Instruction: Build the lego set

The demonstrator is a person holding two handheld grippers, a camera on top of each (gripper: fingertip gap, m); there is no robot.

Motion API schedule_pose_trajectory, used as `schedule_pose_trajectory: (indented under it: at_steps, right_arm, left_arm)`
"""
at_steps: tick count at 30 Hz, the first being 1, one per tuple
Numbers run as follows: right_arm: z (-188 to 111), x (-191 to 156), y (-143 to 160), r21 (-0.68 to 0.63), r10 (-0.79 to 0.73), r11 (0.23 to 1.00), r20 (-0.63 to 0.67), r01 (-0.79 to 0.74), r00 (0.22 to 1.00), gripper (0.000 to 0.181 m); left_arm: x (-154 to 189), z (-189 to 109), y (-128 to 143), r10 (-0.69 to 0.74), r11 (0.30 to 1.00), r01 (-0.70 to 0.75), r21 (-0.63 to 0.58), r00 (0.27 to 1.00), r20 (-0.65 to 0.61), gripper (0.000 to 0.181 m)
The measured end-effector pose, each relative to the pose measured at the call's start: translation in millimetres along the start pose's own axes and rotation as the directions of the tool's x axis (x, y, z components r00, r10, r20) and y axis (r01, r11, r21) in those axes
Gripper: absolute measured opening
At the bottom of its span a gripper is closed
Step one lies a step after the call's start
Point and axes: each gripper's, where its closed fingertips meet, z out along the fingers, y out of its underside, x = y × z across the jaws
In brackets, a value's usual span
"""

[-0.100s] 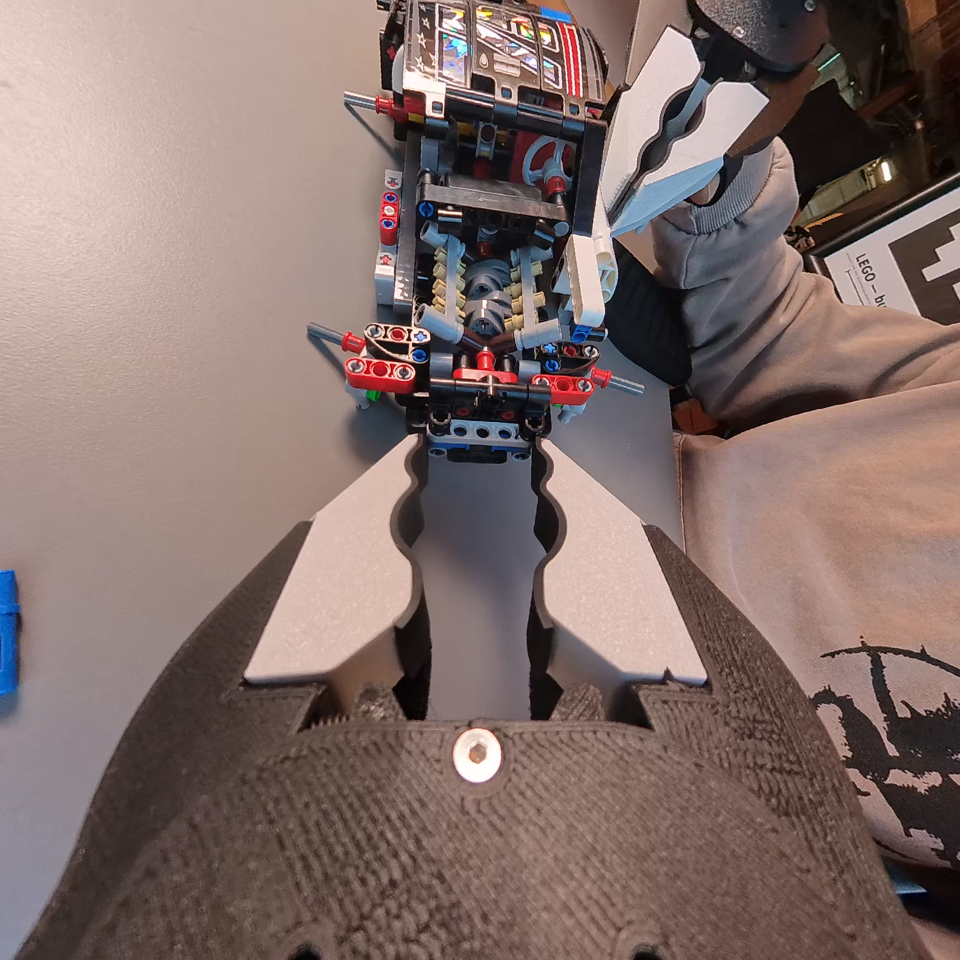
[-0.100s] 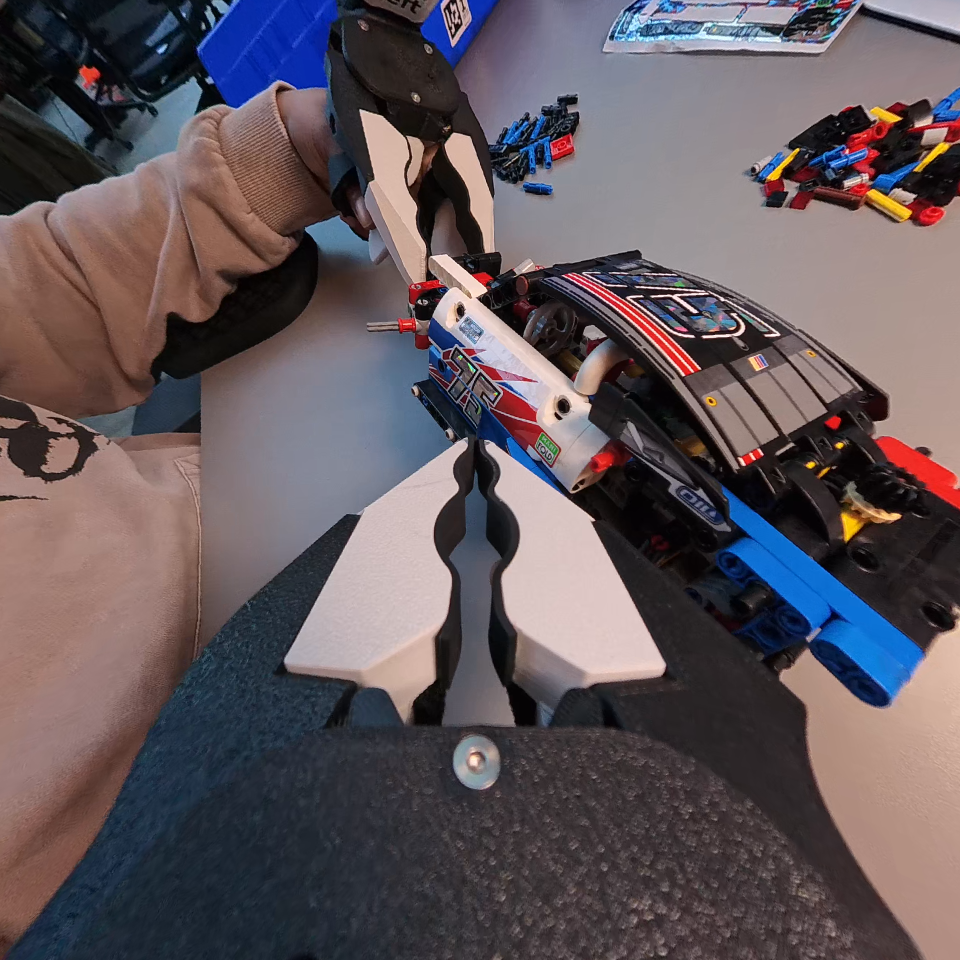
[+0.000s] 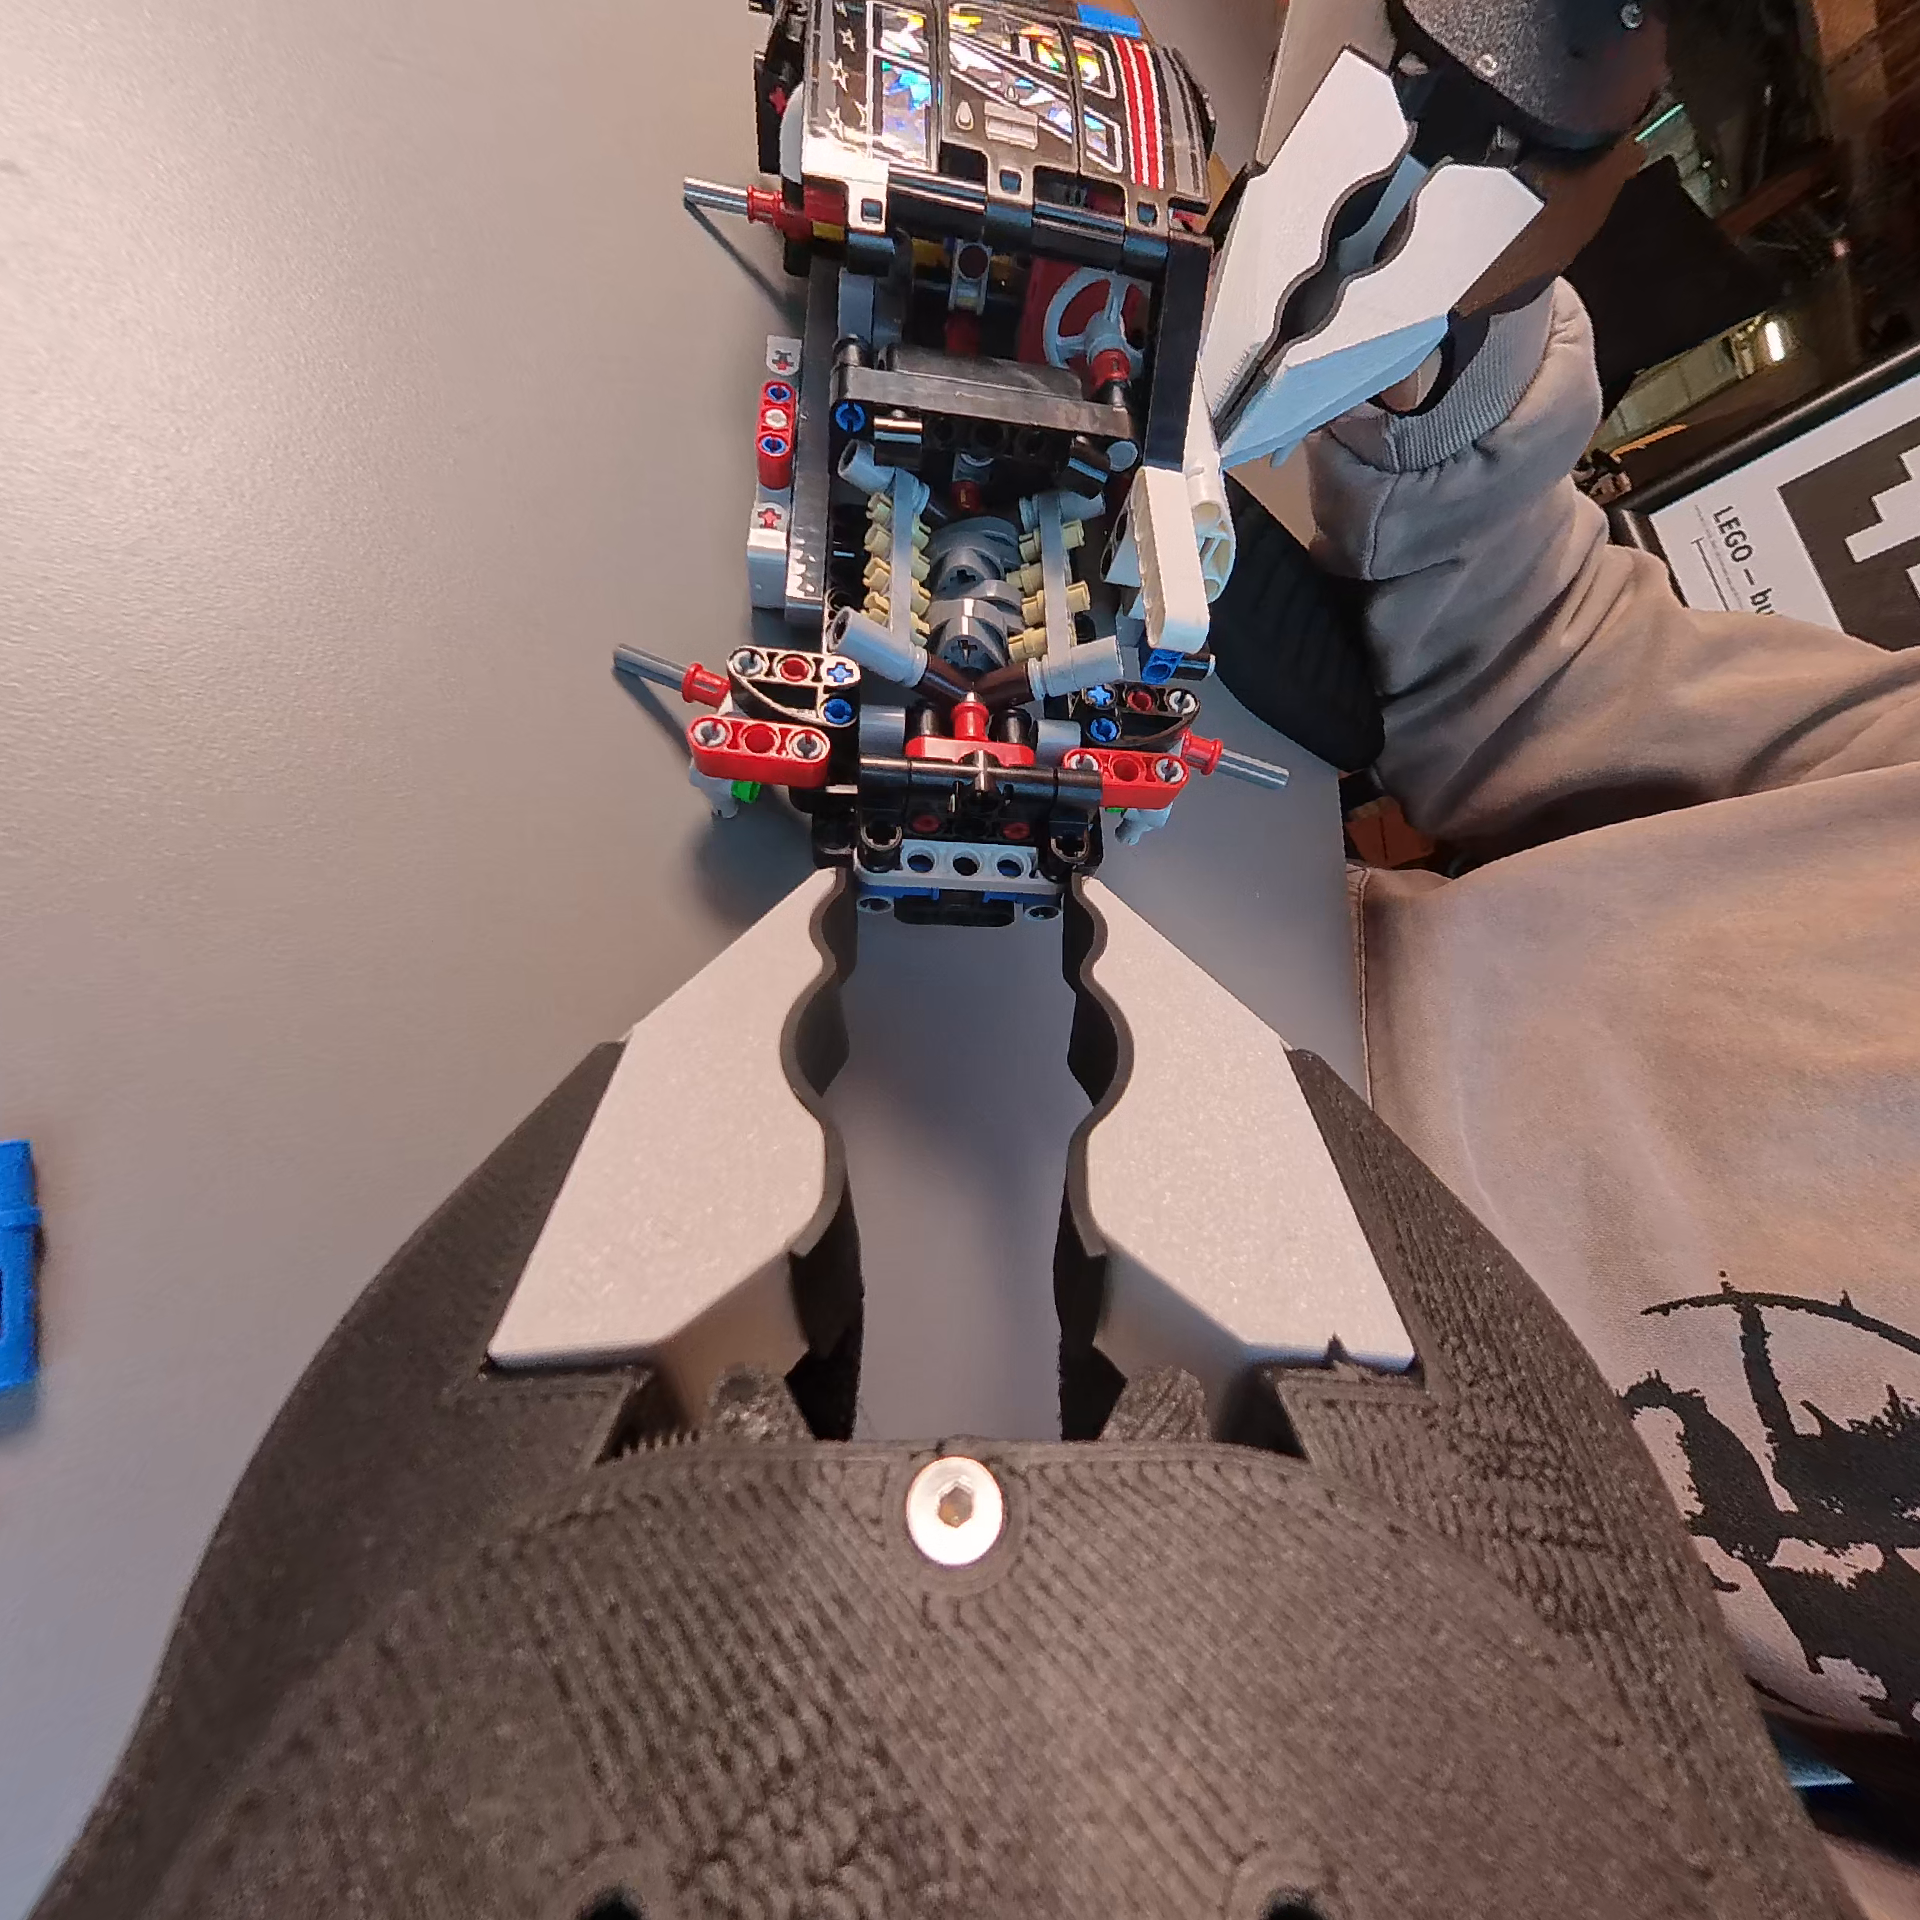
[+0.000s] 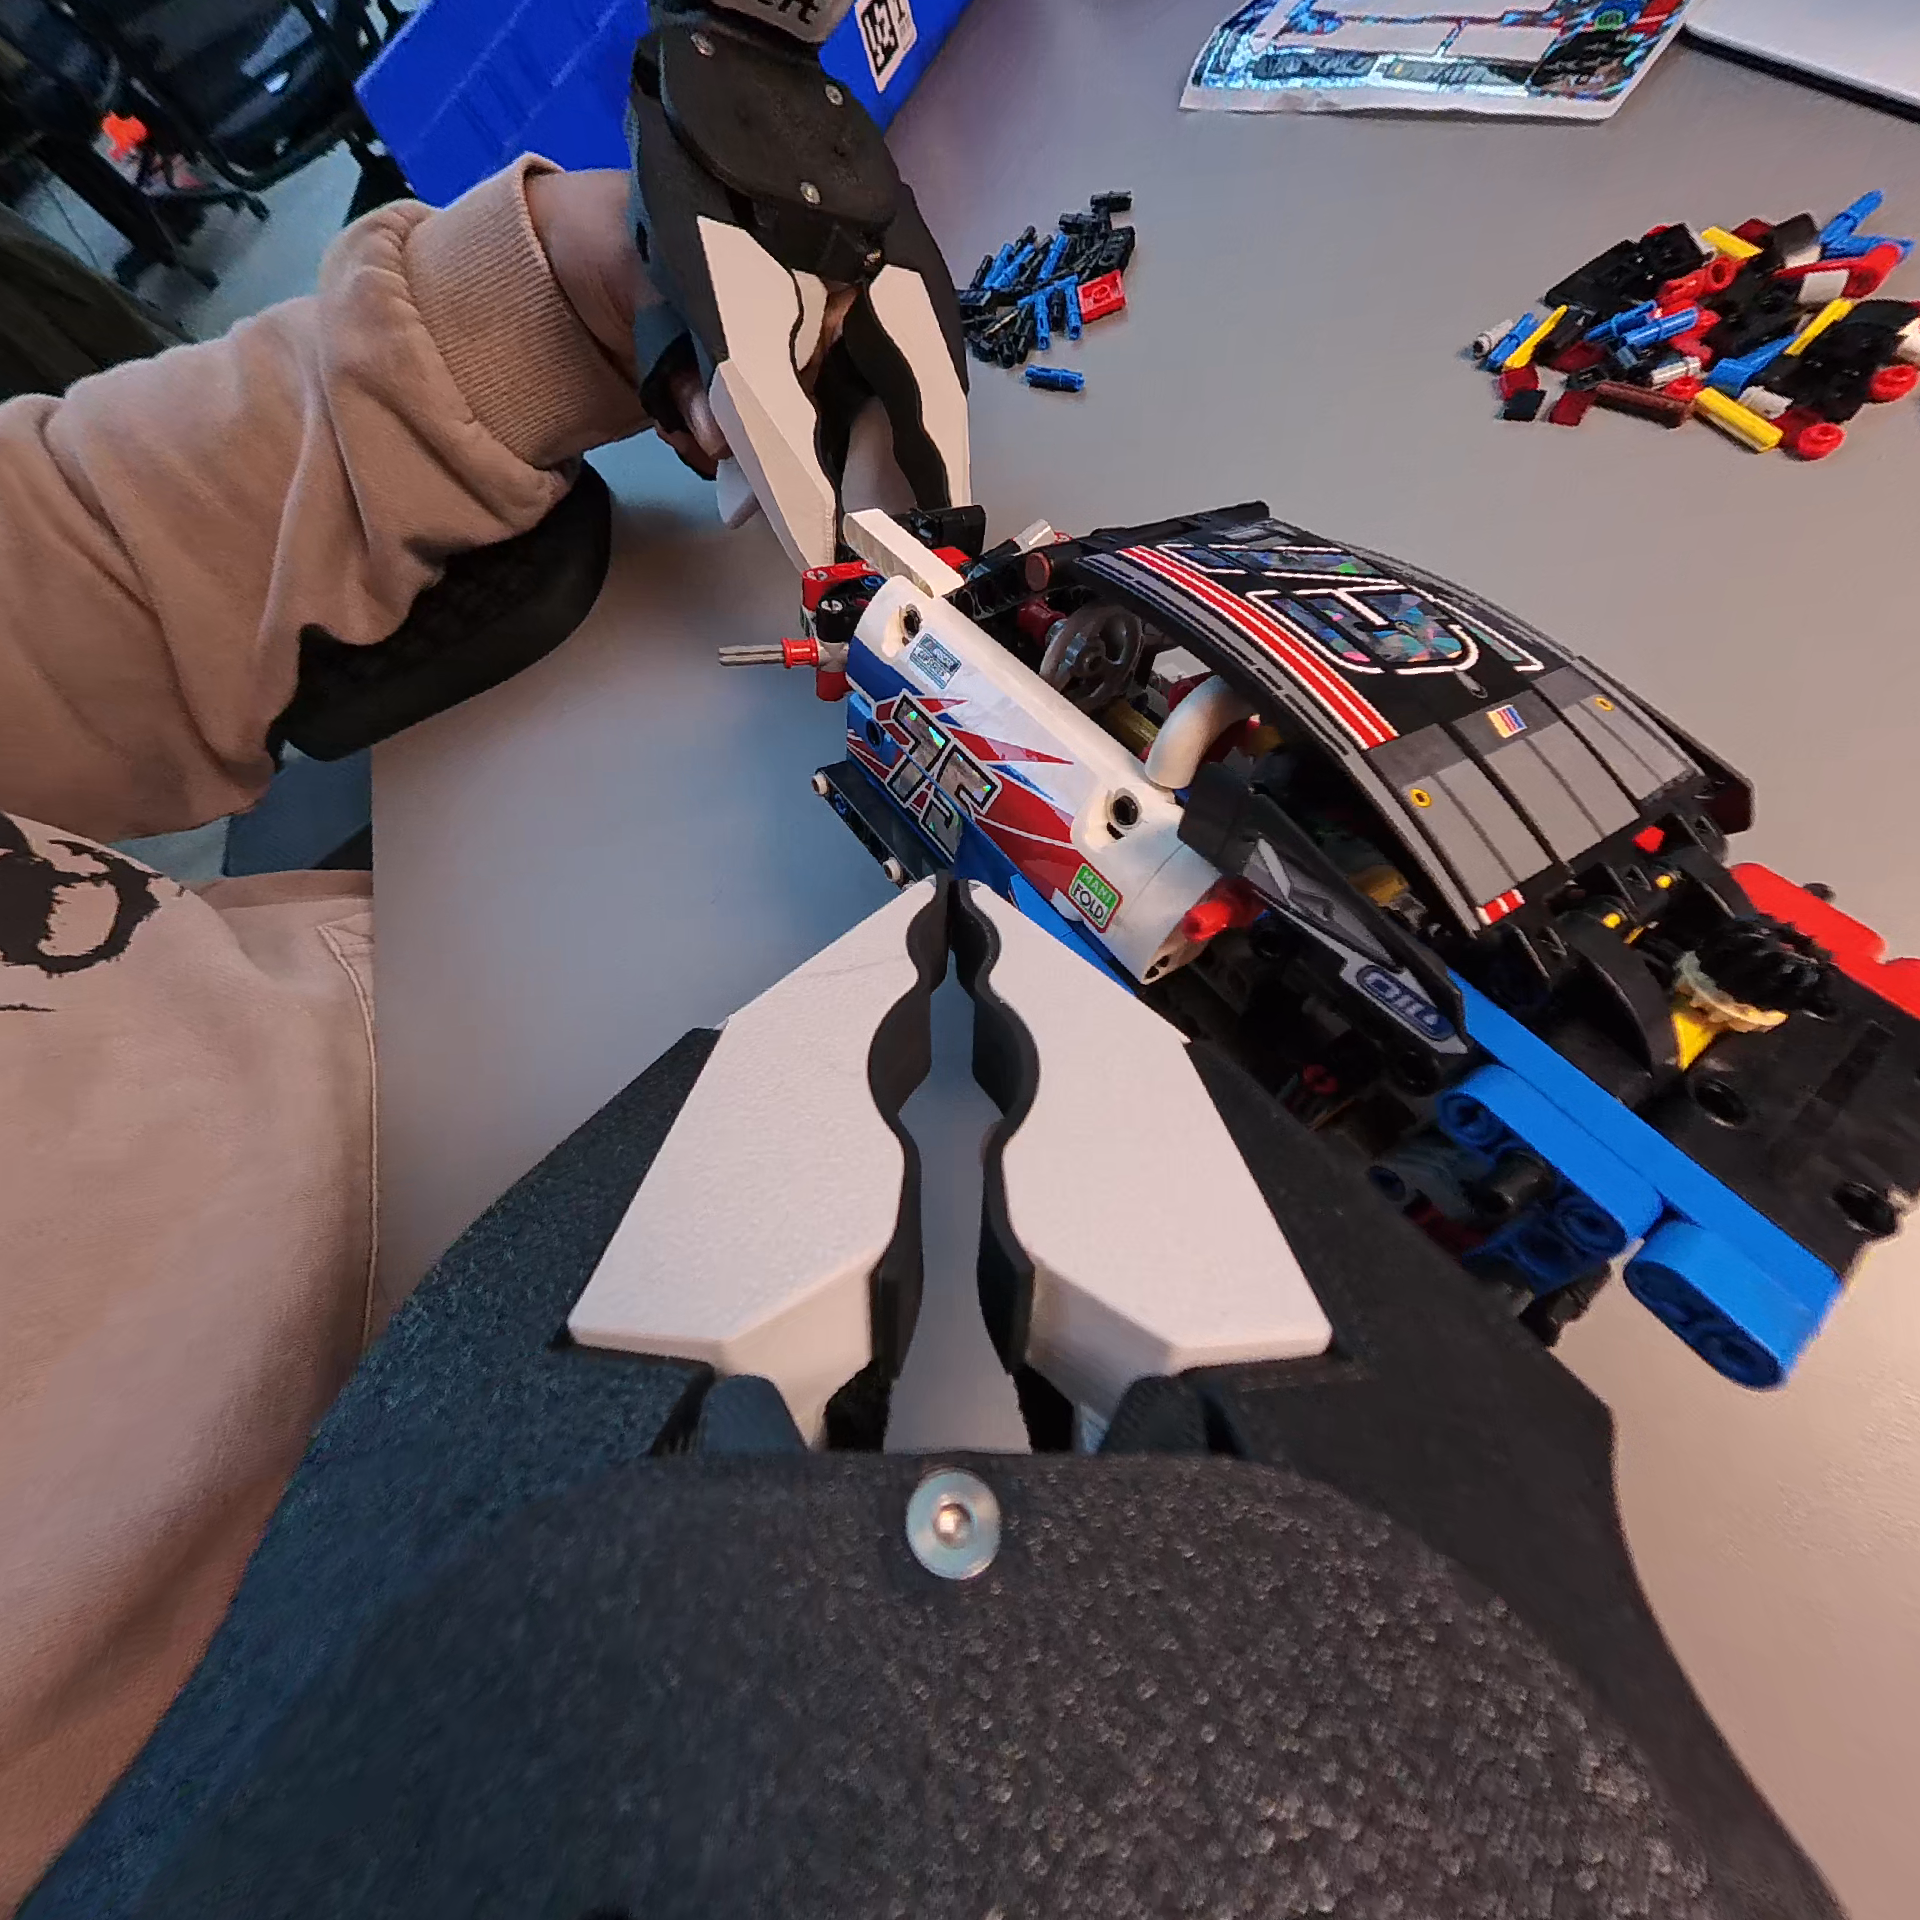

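The lego car (image 3: 997,582) is sitting on the grey counter (image 3: 312,520). The left hand-held gripper (image 3: 961,894) is spread around its front end, while the right hand-held gripper (image 4: 951,883), pressed nearly together and holding nothing, is touching its blue-and-white side.

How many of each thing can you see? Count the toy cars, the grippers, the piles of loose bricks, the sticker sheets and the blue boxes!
toy car: 1
grippers: 2, the left gripper and the right gripper
piles of loose bricks: 2, the small pile and the big pile
sticker sheet: 1
blue box: 1
Total: 7
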Motion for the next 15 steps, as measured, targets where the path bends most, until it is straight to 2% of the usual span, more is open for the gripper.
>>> schedule_pose_trajectory:
  at_steps: [9,15]
  right_arm:
    - [1.1,4.3,-0.2,0.007,-0.059,0.998,-0.123,0.061,0.991,0.0]
    - [0.6,4.8,-0.1,0.022,-0.051,0.998,-0.134,0.055,0.99,0.0]
  left_arm:
    - [0.1,0.0,0.0,0.0,1.0,0.0,-0.001,1.0,0.001,0.038]
    - [0.1,0.2,0.1,0.001,1.0,-0.001,-0.002,1.0,0.002,0.038]
